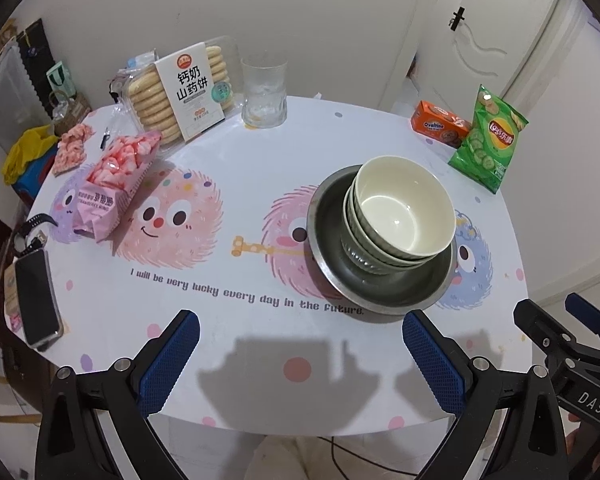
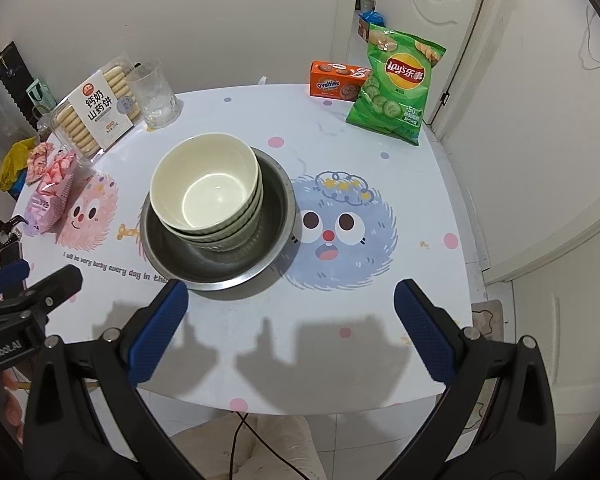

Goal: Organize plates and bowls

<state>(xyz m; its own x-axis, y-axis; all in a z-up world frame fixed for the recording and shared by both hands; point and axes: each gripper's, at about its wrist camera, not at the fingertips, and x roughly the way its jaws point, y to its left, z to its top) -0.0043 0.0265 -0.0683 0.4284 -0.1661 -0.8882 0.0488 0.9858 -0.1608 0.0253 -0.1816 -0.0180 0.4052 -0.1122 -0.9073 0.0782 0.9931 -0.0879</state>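
A stack of pale green ribbed bowls (image 1: 400,212) sits inside a shallow steel plate (image 1: 340,276) on the round cartoon-print table. The stack (image 2: 206,194) and the plate (image 2: 276,216) also show in the right wrist view. My left gripper (image 1: 300,344) is open and empty, above the table's near edge, just short of the plate. My right gripper (image 2: 290,320) is open and empty, near the plate's front right. The right gripper (image 1: 572,328) shows at the right edge of the left wrist view.
At the back stand a biscuit pack (image 1: 188,88), a glass (image 1: 264,92), an orange Ovaltine box (image 2: 336,80) and a green Lay's bag (image 2: 396,84). A pink snack bag (image 1: 116,184) and a phone (image 1: 36,296) lie at the left. A door (image 2: 428,8) is behind.
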